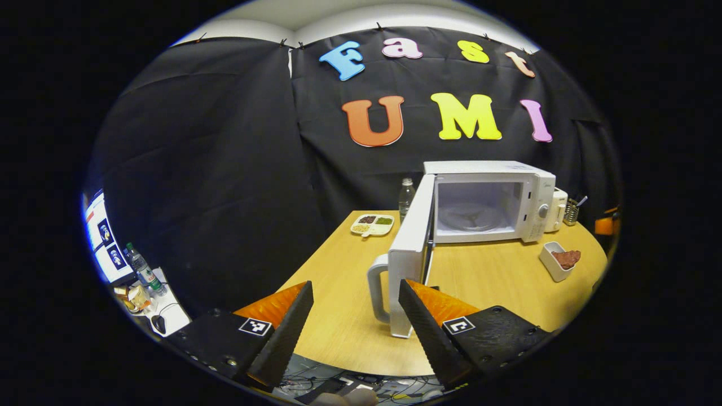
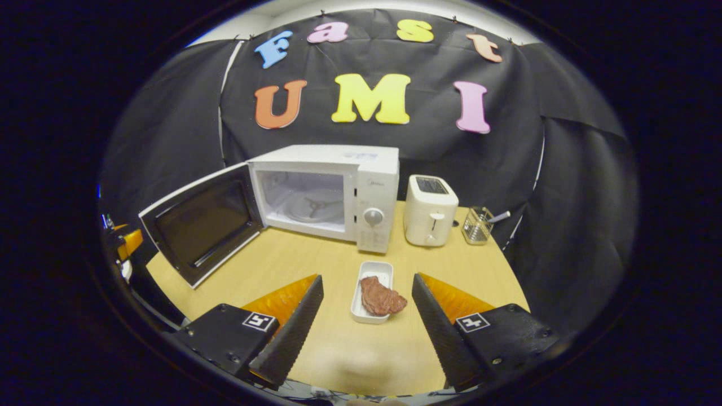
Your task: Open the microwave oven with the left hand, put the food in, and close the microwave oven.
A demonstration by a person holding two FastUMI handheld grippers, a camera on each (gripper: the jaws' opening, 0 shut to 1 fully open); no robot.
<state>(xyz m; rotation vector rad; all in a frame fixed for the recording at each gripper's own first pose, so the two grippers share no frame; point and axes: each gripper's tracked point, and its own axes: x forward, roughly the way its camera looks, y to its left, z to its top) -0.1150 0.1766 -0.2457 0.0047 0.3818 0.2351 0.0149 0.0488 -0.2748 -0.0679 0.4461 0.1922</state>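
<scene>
The white microwave [image 1: 488, 200] stands at the back of the wooden table [image 1: 338, 327] with its door [image 1: 413, 239] swung wide open and the cavity with its glass turntable [image 1: 471, 217] exposed. My left gripper [image 1: 355, 283] is open just in front of the door's edge; the door handle [image 1: 378, 287] sits between its fingers, closer to the right one, and neither finger presses on it. A white rectangular dish with a piece of red meat [image 2: 377, 294] lies on the table before the microwave [image 2: 333, 189]. My right gripper [image 2: 367, 278] is open, its fingers on either side of the dish's near end.
A white toaster [image 2: 431, 217] and a wire holder with a utensil [image 2: 478, 224] stand right of the microwave. A divided plate of food [image 1: 372, 224] and a water bottle [image 1: 406, 197] sit at the back left. The open door [image 2: 203, 223] juts out over the table's left side.
</scene>
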